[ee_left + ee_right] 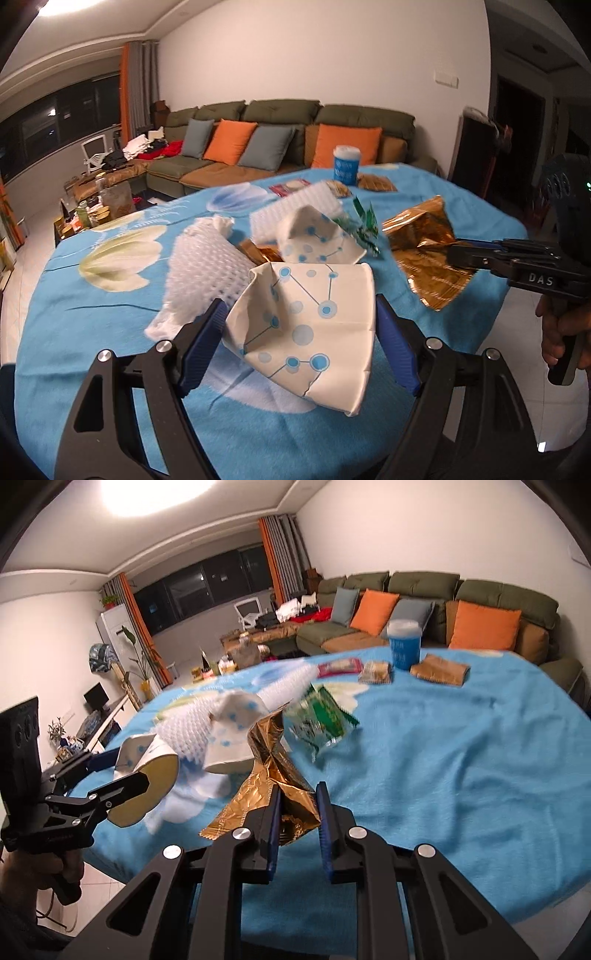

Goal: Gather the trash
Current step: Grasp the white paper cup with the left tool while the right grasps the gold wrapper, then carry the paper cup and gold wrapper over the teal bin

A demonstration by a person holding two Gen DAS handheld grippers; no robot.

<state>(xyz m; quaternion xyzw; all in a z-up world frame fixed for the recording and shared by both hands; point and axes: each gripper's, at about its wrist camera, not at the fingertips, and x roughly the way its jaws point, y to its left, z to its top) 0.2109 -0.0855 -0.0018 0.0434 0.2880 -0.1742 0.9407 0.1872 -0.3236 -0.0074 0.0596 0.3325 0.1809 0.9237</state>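
My left gripper (301, 325) is shut on a crushed white paper cup (314, 317) with blue dots, its blue pads pressing on both sides. From the right wrist view this gripper (123, 770) holds the cup (155, 779) over the table's left edge. My right gripper (297, 801) is shut on a crumpled gold foil wrapper (273, 764), which stands up between its pads. In the left wrist view that gripper (456, 254) comes in from the right, pinching the wrapper (421, 251) above the cloth. Another dotted paper cup (314, 236), white foam netting (207, 266) and a green wrapper (364, 225) lie just beyond.
The round table carries a blue flowered cloth (461, 757). At its far side stand a blue lidded cup (404, 646), brown packets (439, 672) and a red packet (340, 666). A green sofa with orange cushions (347, 146) is behind. A hand (561, 332) grips the right tool.
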